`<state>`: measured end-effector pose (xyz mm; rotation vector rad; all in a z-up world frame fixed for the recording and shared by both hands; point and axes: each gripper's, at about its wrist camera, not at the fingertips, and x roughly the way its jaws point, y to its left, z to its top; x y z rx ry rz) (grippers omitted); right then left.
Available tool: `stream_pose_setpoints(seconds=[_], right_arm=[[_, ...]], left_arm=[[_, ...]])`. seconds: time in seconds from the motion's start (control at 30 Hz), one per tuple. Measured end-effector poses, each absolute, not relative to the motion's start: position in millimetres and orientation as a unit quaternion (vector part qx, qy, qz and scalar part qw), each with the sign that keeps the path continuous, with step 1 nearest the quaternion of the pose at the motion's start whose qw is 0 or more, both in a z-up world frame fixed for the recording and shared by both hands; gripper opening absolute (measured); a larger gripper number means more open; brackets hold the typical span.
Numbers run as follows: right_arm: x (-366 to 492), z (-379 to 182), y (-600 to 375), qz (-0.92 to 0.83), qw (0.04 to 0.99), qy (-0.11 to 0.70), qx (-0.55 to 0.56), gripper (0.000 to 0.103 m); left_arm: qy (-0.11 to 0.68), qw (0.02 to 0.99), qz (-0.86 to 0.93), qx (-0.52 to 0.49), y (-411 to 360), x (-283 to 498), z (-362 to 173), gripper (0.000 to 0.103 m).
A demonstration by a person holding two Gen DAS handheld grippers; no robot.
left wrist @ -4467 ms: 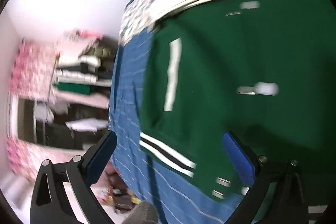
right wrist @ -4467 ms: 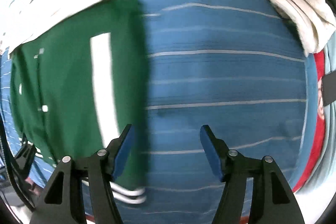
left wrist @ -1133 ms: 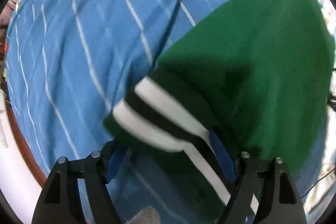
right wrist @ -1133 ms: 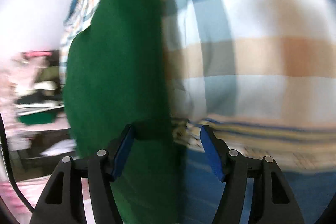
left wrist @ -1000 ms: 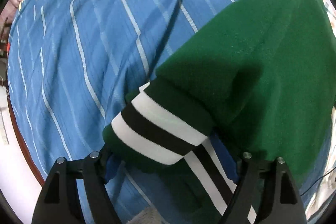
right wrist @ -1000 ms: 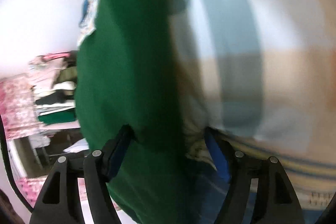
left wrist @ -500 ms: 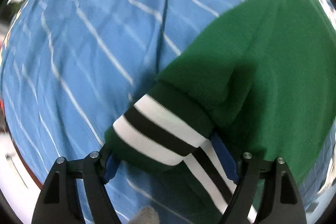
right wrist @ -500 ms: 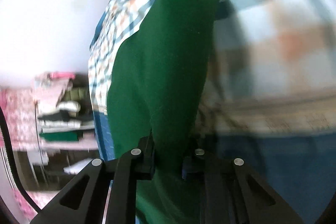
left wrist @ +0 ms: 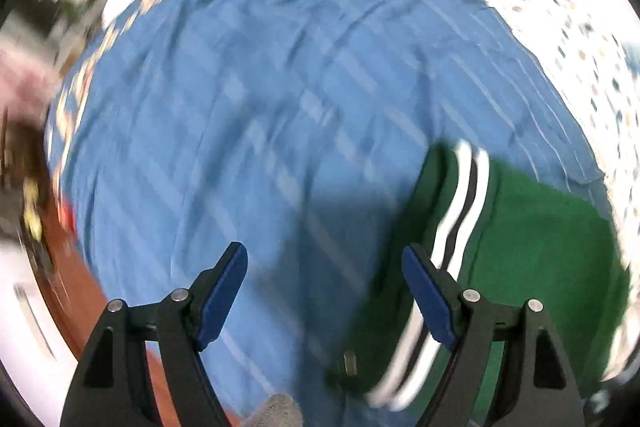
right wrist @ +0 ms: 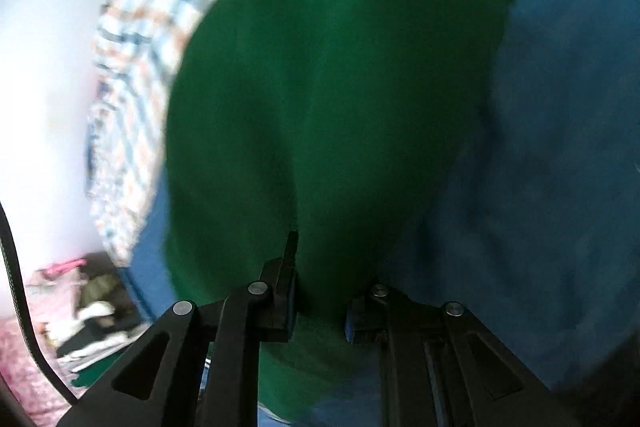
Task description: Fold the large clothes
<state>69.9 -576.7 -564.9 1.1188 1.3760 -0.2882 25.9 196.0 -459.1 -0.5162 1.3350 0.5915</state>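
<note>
- The blue bedsheet with thin white stripes (left wrist: 280, 107) spreads under everything.
- The green knit garment with black-and-white striped cuffs (right wrist: 340, 87) lies on that sheet, one edge lifted.
- The right gripper (right wrist: 320, 311) pinches the garment's green fabric.
- The left gripper (left wrist: 324, 291) hangs over the sheet, jaws apart and empty, beside the striped cuff (left wrist: 460, 211).

We could read no text, label, brand or number anywhere in either blurred view of the bed.
</note>
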Motion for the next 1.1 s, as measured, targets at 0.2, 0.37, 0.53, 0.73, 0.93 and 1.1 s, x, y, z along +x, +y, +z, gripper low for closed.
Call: stream_pose_setpoints(seconds=[0.2,0.37,0.53,0.73,0.93,1.1], right_arm=[[38.6,-581.1,-572.4,-0.127,0.570,0.724,0.366,0.036],[52.5,-532.9,-530.9,-0.064,0.625,0.770,0.108,0.036],[111.4,-518.5,-468.6,0.053,0.667,0.741,0.059,0.036],[219.3,-576.2,-415.9,0.064,0.712,0.697,0.043,0.036],[241.7,-586.9,-399.5,0.083,0.722,0.686,-0.029,0.036],[235.2,-535.4,-471.8,0.037,0.741,0.670,0.024,0.036]], left_arm=[[0.640,0.636,0.258,-0.346,124.3,-52.9,-503.4,0.078],[0.623,0.618,0.252,-0.409,80.8,-68.6,-526.5,0.078],[0.609,0.643,0.264,-0.382,67.6,-57.1,-525.0,0.078],[0.600,0.672,0.271,-0.339,65.5,-42.2,-523.1,0.079],[0.602,0.668,0.269,-0.347,64.6,-51.8,-508.6,0.079],[0.605,0.662,0.260,-0.358,60.2,-61.4,-511.5,0.079]])
